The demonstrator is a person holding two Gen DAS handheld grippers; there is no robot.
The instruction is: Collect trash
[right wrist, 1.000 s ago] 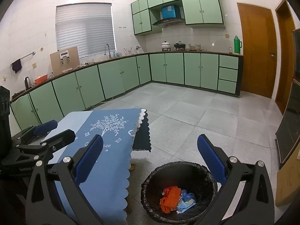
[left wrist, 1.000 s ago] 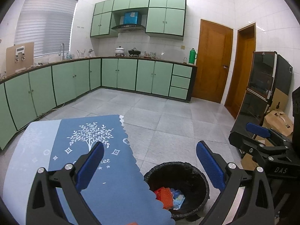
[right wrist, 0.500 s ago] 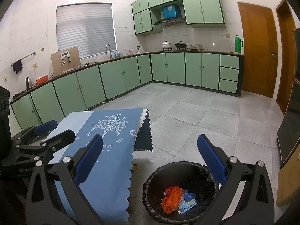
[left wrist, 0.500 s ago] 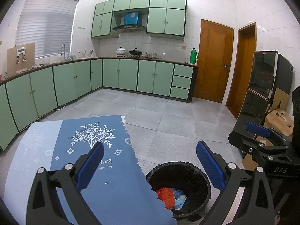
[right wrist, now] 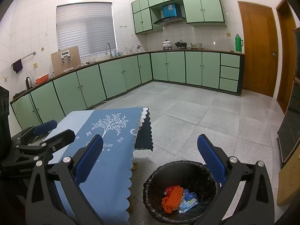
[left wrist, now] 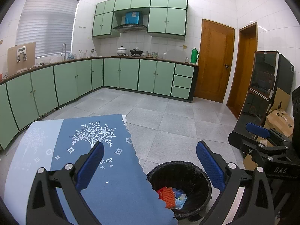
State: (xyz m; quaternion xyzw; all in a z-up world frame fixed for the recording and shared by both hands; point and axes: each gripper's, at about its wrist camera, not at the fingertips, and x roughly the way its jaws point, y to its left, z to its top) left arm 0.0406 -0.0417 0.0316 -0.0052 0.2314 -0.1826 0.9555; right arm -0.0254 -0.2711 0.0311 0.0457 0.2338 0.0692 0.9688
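A black-lined trash bin (left wrist: 191, 170) stands on the floor beside the table; it also shows in the right wrist view (right wrist: 189, 170). Inside lie an orange mesh piece (right wrist: 173, 198) (left wrist: 167, 196) and blue-white wrappers (right wrist: 188, 200). My left gripper (left wrist: 150, 161) is open and empty, held above the table's near edge and the bin. My right gripper (right wrist: 150, 155) is open and empty, above the bin. Each gripper shows in the other's view: the right one (left wrist: 262, 136) and the left one (right wrist: 46, 133).
A table with a blue tree-print cloth (left wrist: 90, 150) (right wrist: 112, 136) stands left of the bin. Green cabinets (left wrist: 131, 75) line the far walls. A dark cabinet (left wrist: 262, 86) and cardboard boxes (left wrist: 279, 120) stand at the right. Grey tiled floor (right wrist: 196, 116) lies beyond.
Both views have drifted slightly; the bin sits a little further right in them. Both grippers stay open and empty.
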